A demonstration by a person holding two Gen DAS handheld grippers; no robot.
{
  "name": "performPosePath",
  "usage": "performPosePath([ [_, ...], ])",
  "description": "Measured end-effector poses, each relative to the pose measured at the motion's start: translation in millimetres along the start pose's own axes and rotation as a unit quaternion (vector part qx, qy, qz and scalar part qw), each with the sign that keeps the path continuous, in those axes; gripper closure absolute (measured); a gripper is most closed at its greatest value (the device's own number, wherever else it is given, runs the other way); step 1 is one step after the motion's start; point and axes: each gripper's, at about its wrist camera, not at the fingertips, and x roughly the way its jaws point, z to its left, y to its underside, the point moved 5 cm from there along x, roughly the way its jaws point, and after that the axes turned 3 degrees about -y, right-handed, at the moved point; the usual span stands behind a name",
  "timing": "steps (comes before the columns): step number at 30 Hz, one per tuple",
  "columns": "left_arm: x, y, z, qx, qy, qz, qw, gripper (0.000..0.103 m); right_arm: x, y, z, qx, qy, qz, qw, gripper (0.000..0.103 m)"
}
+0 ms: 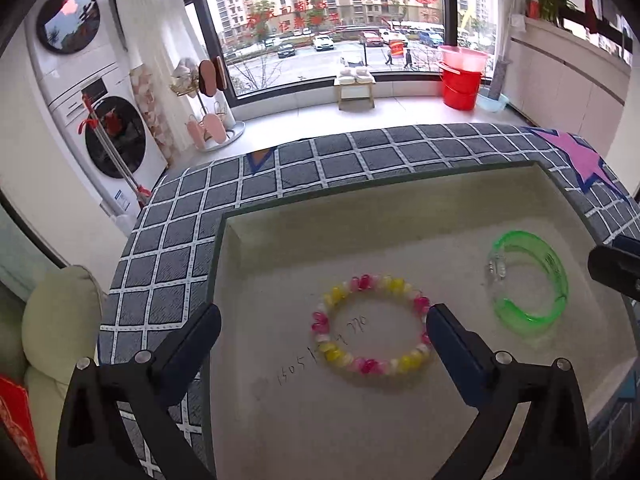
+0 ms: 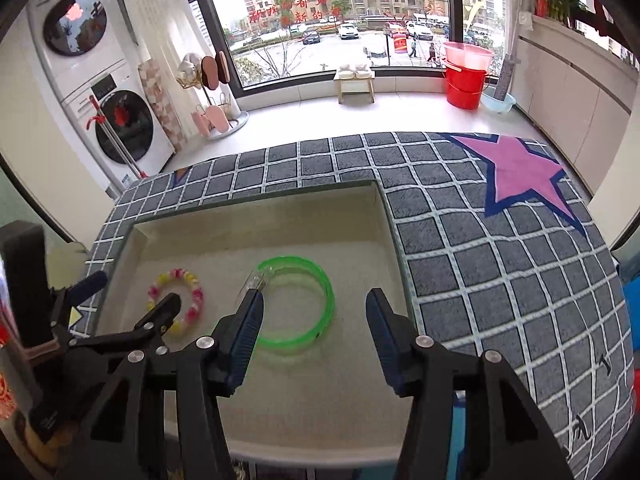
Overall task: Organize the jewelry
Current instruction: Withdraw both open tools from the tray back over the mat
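- Left wrist view: pink, yellow and white beaded bracelet (image 1: 371, 325) lies flat in the cream shallow tray (image 1: 280, 240), at one o'clock of the left gripper (image 1: 324, 320), whose jaws stand wide apart, empty.
- Right wrist view: translucent green plastic bangle (image 2: 298, 300) lies flat at eleven o'clock of the right gripper (image 2: 314, 304), jaws apart and empty, this hand nearer it.

Left gripper (image 1: 324, 322): black angular frame showing round silver screw heads at the finger joints, carrying dark blue pads on its fingertips (image 1: 448, 330). Right gripper (image 2: 314, 312): wearing the same black frame and silver screws, its dark blue pads (image 2: 250, 320) showing fine ribbing.
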Motion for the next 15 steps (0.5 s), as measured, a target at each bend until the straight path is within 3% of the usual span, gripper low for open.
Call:
performPosePath([
  [5, -29.0, -5.6, 2.4, -0.001, -0.005, -0.046, 0.9989, 0.0, -16.4, 9.8, -1.0, 0.004, -0.012, -0.002, 1.0, 0.045],
  [9, -63.7, 0.1, 8.4, -0.015, 0.028, -0.066, 0.9974, 0.0, -42.1, 21.3, 3.0, 0.004, -0.032, -0.023, 0.999, 0.019],
  [14, -102.0, 29.2, 13.3, -0.042, 0.085, -0.06, 0.9937, 0.0, -75.3, 40.4, 6.4, 0.011, -0.059, -0.048, 0.997, 0.018],
  [15, -108.1, 36.4, 13.7, -0.044, 0.085, -0.06, 0.9937, 0.0, -79.1, 43.6, 7.5, 0.012, -0.061, -0.052, 0.997, 0.01],
])
